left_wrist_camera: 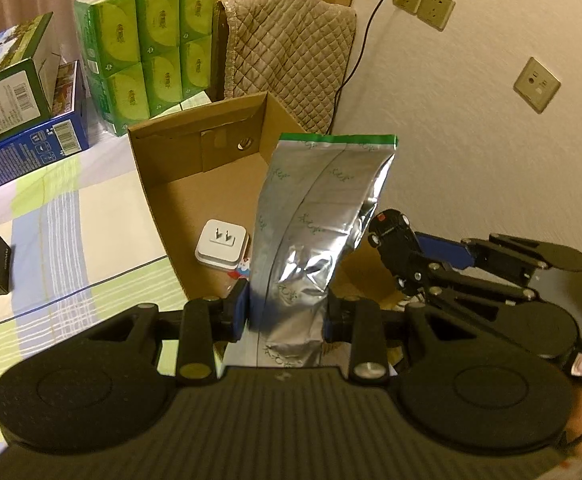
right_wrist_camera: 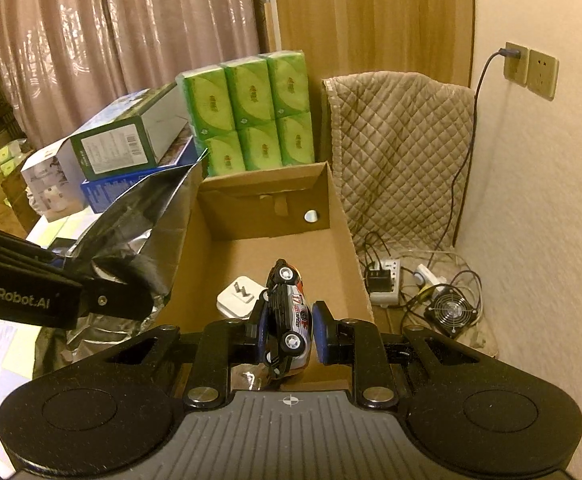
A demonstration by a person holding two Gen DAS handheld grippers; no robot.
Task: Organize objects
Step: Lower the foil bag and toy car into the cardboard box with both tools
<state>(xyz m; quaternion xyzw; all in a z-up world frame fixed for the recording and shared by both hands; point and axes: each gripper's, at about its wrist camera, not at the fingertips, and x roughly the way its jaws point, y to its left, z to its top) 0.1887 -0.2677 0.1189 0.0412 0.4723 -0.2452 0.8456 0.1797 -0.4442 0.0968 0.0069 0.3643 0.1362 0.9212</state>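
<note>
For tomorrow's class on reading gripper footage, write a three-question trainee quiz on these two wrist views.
1. True or false: the white plug adapter lies inside the cardboard box.
2. What does the left gripper hold?
A. silver foil bag
B. green tissue pack
C. black fan
3. Fill in: the right gripper is shut on a toy ____.

Key: 1 true; 2 A; 3 car.

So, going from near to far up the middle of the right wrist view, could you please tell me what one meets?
Toy car in the right claw → white plug adapter → cardboard box's far wall → green tissue packs → curtain.
</note>
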